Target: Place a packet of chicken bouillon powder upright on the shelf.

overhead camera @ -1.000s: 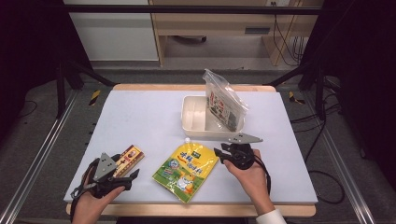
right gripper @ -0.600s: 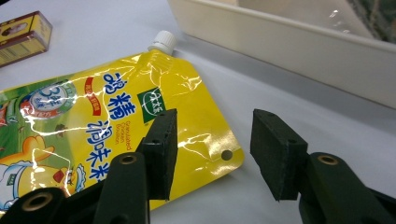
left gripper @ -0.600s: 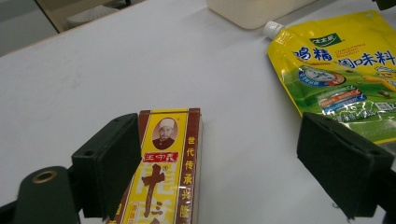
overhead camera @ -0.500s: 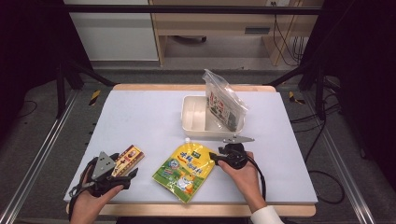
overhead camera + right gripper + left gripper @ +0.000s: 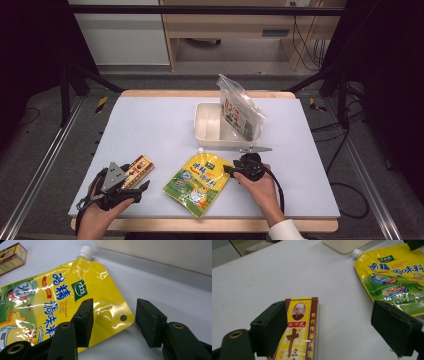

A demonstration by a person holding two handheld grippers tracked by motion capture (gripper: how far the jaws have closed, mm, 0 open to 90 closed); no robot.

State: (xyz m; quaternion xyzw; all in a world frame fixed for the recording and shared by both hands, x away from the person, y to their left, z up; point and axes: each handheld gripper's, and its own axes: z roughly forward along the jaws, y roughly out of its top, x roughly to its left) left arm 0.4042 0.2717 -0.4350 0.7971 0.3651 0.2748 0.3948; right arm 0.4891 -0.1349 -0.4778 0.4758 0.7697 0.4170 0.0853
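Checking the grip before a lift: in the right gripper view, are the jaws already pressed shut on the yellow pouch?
No. The right gripper stands open, its jaws apart around the corner of the yellow pouch, with gaps showing.

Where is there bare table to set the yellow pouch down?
The widest bare patch is left of the white bin, beyond the brown box. A narrower strip runs right of the bin. It is crowded near the front edge, around the yellow pouch.
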